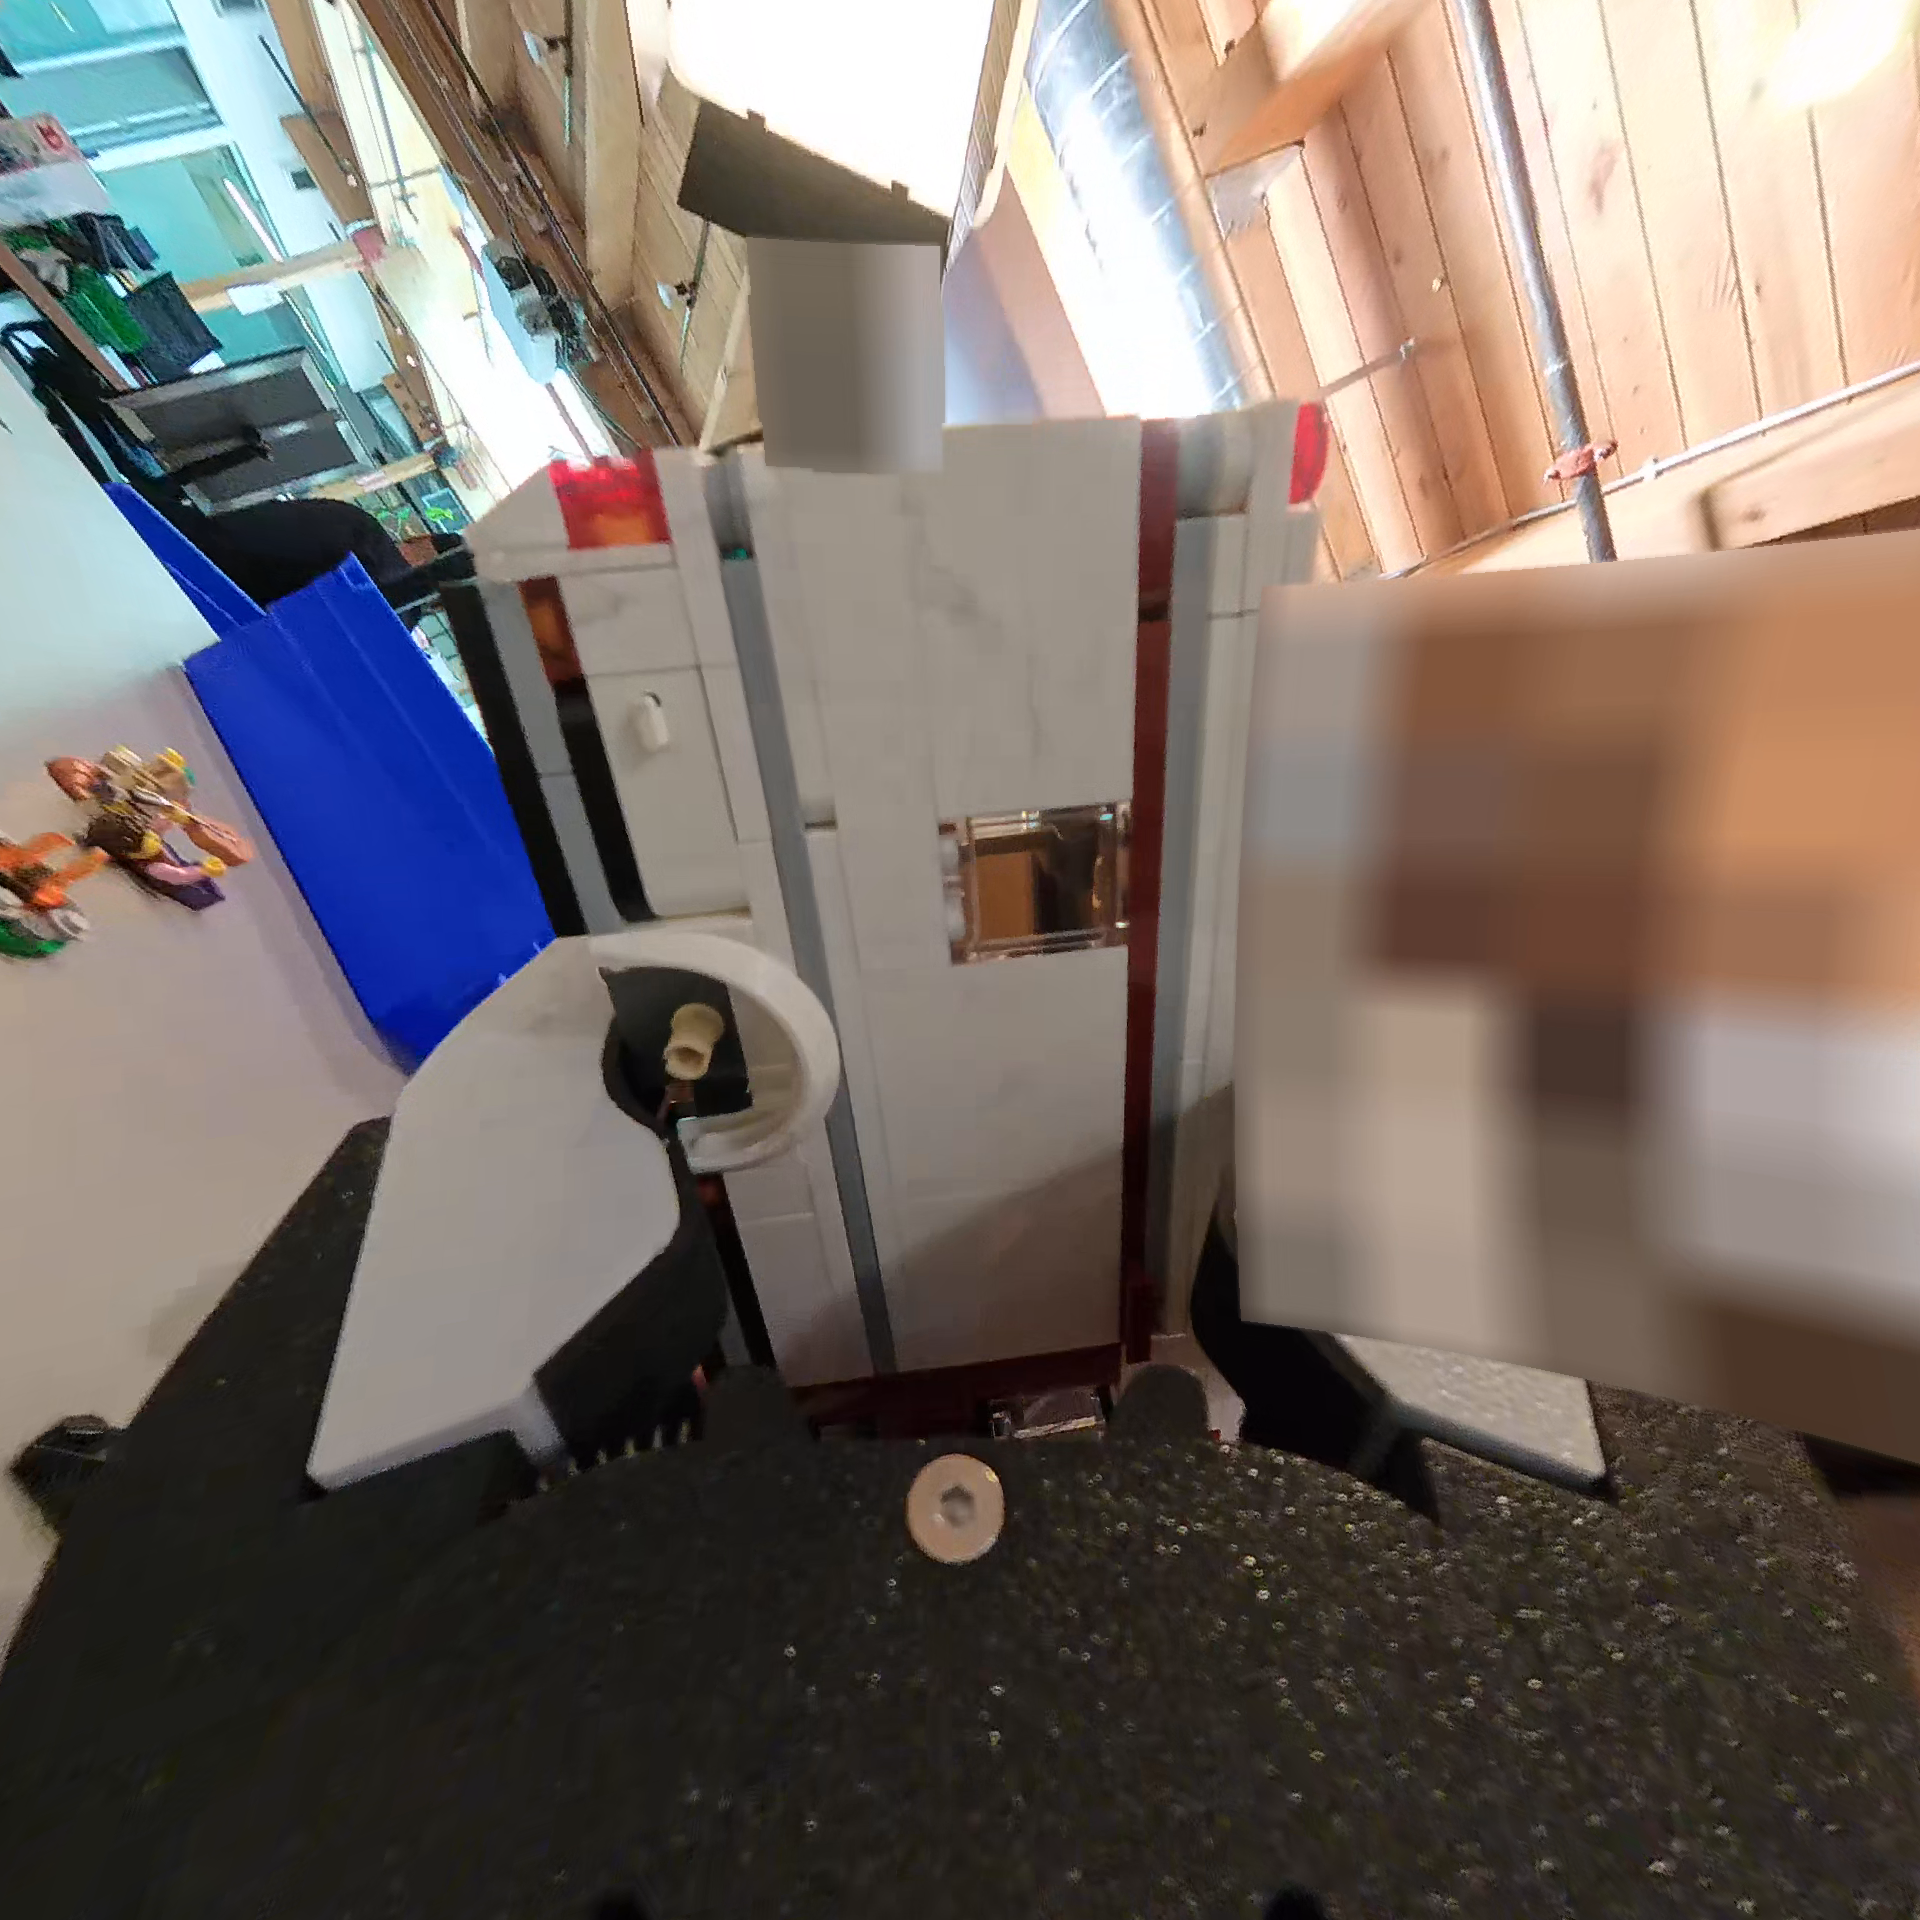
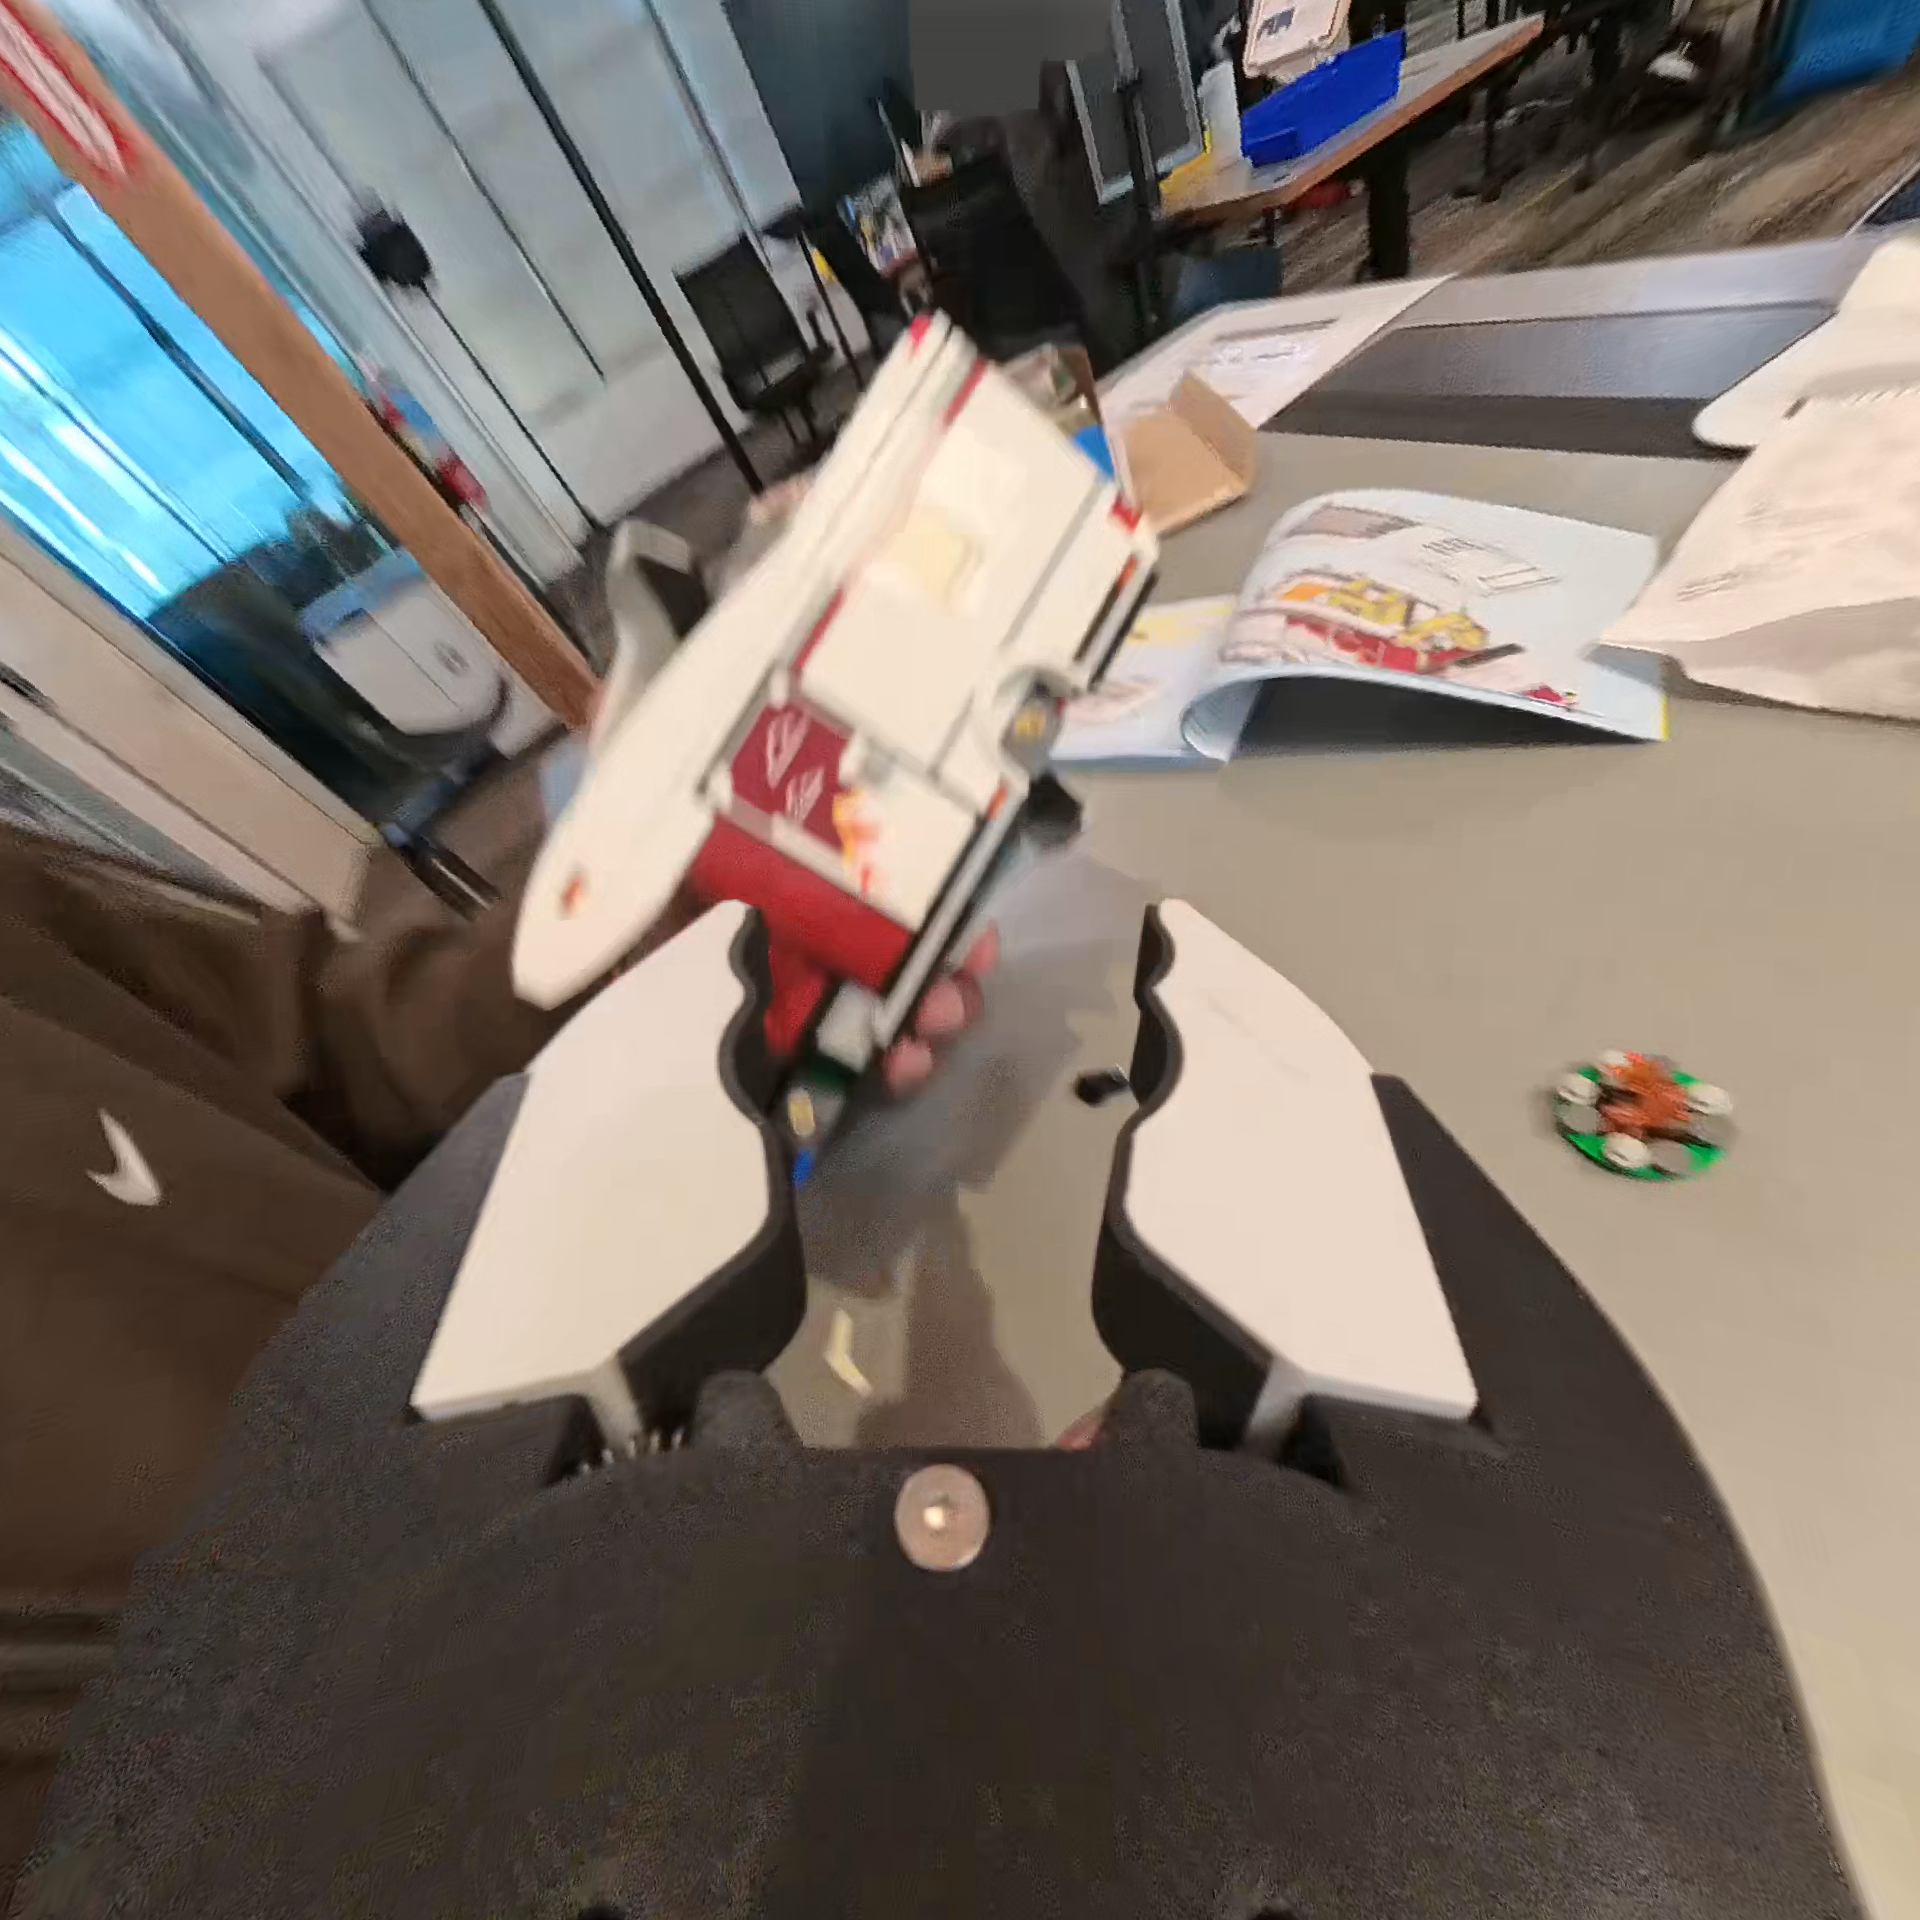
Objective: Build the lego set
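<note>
Toy brick van [image 1: 966, 831], white with dark red trim, lifted off the grey table [image 2: 1455, 935], tilted | left gripper [image 1: 935, 1039] spread wide around van's body, 1 finger [image 1: 540, 1195] beside it, other hidden; grip unclear | right gripper [image 2: 945, 997] spread, nothing between pads, below van's red end | right view only: open booklet [image 2: 1403, 623], green round brick piece [image 2: 1642, 1127] | left view only: blue bin [image 1: 353, 769], minifigures [image 1: 145, 831]

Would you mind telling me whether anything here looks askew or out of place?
The white and red brick-built van hangs steeply tilted in the air above the grey table rather than standing on it. The open booklet lies humped, and one small black piece sits loose nearby.
</note>
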The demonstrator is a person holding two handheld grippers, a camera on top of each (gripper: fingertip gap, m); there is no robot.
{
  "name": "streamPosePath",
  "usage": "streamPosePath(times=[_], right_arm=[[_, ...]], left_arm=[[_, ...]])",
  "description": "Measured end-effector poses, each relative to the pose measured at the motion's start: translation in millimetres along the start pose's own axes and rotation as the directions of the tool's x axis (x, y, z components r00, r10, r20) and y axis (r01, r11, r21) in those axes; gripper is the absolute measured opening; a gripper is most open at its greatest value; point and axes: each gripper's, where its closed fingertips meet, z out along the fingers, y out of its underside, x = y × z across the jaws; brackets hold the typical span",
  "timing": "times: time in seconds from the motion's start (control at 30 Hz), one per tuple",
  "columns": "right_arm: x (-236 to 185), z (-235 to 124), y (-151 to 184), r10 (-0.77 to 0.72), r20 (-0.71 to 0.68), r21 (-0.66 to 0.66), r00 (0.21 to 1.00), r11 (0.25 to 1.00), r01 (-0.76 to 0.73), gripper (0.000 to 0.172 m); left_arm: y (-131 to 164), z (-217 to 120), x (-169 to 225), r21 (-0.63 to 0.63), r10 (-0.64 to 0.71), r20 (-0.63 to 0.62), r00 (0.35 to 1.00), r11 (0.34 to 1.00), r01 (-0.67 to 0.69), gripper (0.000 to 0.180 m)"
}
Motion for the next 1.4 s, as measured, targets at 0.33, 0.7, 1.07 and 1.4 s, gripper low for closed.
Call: streamPosePath(times=[0.33, 0.7, 1.07, 1.4], right_arm=[[-15.1, 47.0, -18.1, 0.21, 0.11, -0.131, 0.971, 0.972, -0.196, 0.099], [-23.5, 55.7, -35.5, 0.16, 0.128, -0.102, 0.979, 0.984, -0.148, 0.096], [-39.4, 49.1, -40.3, 0.074, 0.168, -0.075, 0.983, 0.995, -0.062, 0.087], [-48.5, 40.4, -42.9, 0.099, 0.253, -0.032, 0.962, 0.995, -0.094, 0.088]], left_arm=[[19.1, 3.7, 3.6, -0.029, 0.155, 0.026, 0.988, 0.988, -0.154, 0.115], [31.5, 10.5, 9.1, -0.108, 0.341, 0.008, 0.94, 0.935, -0.338, 0.114], [42.8, 12.0, 14.7, -0.192, 0.448, -0.016, 0.894, 0.876, -0.443, 0.113], [53.5, 14.0, 16.2, -0.254, 0.529, -0.023, 0.848, 0.818, -0.516, 0.113]])
